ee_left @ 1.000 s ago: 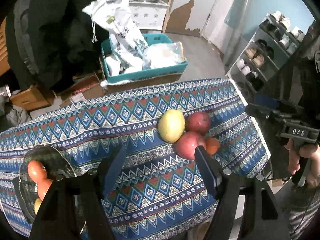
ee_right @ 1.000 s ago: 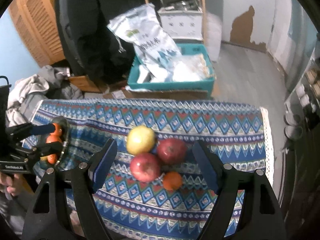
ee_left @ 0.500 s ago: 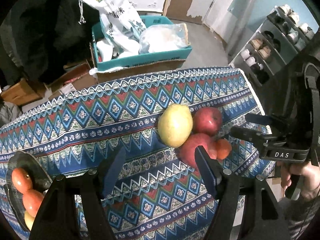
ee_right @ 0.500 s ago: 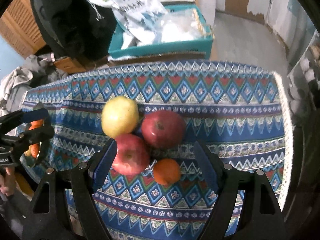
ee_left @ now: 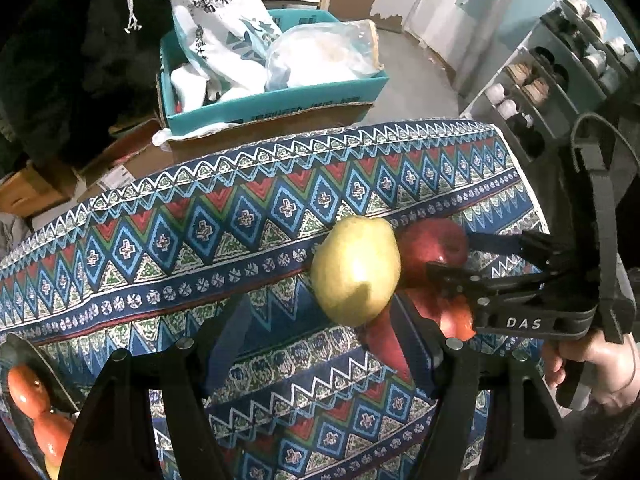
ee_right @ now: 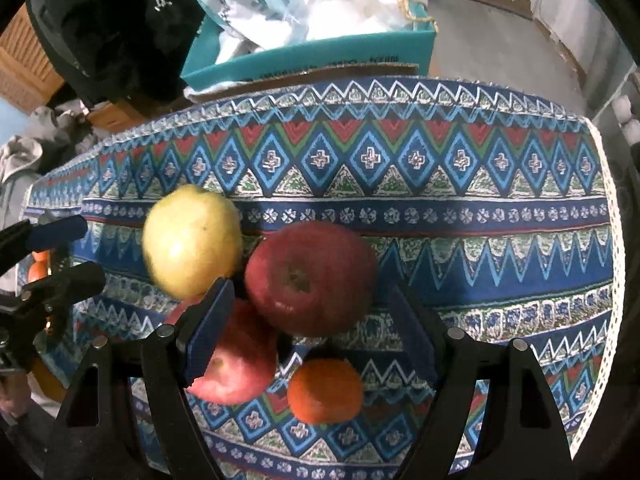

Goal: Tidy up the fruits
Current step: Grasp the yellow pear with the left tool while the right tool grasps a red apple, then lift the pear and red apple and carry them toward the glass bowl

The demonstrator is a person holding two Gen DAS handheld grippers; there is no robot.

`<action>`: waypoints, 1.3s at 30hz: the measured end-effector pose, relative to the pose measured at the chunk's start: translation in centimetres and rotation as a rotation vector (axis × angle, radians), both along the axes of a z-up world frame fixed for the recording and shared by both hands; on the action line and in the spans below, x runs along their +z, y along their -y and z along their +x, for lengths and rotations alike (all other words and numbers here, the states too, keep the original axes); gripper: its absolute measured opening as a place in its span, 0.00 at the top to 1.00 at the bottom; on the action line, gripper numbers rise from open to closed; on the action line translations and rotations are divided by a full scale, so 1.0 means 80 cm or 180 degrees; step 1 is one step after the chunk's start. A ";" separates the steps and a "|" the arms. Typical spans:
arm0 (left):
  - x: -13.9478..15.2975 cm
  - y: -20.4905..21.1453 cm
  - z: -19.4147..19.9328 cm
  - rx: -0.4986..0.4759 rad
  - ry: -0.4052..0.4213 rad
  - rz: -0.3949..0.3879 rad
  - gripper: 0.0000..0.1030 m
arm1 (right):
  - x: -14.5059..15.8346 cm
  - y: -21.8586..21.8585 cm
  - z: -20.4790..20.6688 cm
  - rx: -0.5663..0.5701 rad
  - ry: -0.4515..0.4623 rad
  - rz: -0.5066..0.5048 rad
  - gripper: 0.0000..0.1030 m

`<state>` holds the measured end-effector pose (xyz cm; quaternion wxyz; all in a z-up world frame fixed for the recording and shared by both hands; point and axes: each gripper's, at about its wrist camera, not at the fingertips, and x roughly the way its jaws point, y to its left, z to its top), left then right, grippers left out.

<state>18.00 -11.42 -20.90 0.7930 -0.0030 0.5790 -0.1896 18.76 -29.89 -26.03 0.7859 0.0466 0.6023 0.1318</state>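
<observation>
Patterned blue-red-white tablecloth [ee_right: 480, 216] covers the table; all places below taken from the far red apple [ee_right: 312, 278].

Far red apple: sits near the middle of the cloth, stem dimple up. In the right wrist view it lies between the two blue pads of the right gripper [ee_right: 310, 334], fingers spread wide, not touching it; nothing grasped.

Yellow-green pear-like fruit [ee_right: 192, 240]: just to the apple's left, touching or nearly so. Slightly blurred.

Second red apple [ee_right: 236, 364]: nearer the camera and left of the far apple, pressed against it; the right gripper's left pad overlaps it in view.

Orange mandarin [ee_right: 325, 390]: directly in front of the far apple, just beside the second apple.

Left gripper [ee_left: 320, 340]: fingers wide apart, empty, in front of the yellow fruit in its own view. From the right wrist camera it shows at the cloth's left edge, well apart from the apple.

Dark plate [ee_left: 24, 364]: well left of the apple at the cloth's edge, holding small orange-red fruits [ee_left: 24, 386].

Beyond the apple, off the table: teal cardboard box [ee_right: 312, 52] on the floor with white bags [ee_left: 216, 16] inside. Shoe rack [ee_left: 560, 68] off to the right.
</observation>
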 end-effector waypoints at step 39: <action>-0.081 0.065 0.035 -0.0097 -0.0393 0.0007 0.32 | 0.016 0.075 -0.020 -0.0376 0.0227 0.0207 0.23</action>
